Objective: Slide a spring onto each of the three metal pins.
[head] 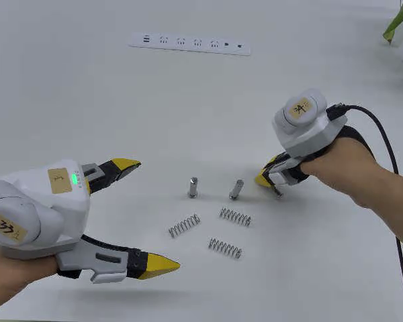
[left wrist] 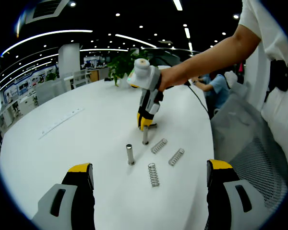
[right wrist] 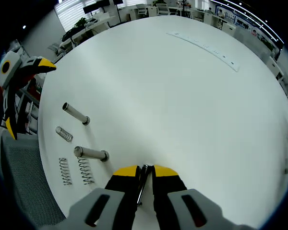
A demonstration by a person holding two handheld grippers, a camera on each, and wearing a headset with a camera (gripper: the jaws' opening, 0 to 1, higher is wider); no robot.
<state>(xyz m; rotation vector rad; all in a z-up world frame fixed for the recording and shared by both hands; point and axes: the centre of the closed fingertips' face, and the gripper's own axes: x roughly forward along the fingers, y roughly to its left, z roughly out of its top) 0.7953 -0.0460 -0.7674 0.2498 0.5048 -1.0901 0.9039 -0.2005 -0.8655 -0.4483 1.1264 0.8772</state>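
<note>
White power strip (head: 188, 43) lies well back; left tongs (head: 158, 215) gape, right tongs (right wrist: 143, 168) clamp pin (right wrist: 142, 181).

The white table (head: 67, 94) carries a long power strip (head: 188, 43) at its far side. Near the middle a left pin (head: 193, 187) and a right pin (head: 236, 189) stand upright. Just before them lie a left spring (head: 184, 225), a right spring (head: 235, 216) and a near spring (head: 225, 247).

My left gripper (head: 150, 215) hovers with jaws spread wide. My right gripper (right wrist: 143, 171) points tips down, jaws pinched on a pin (right wrist: 141, 187).
</note>
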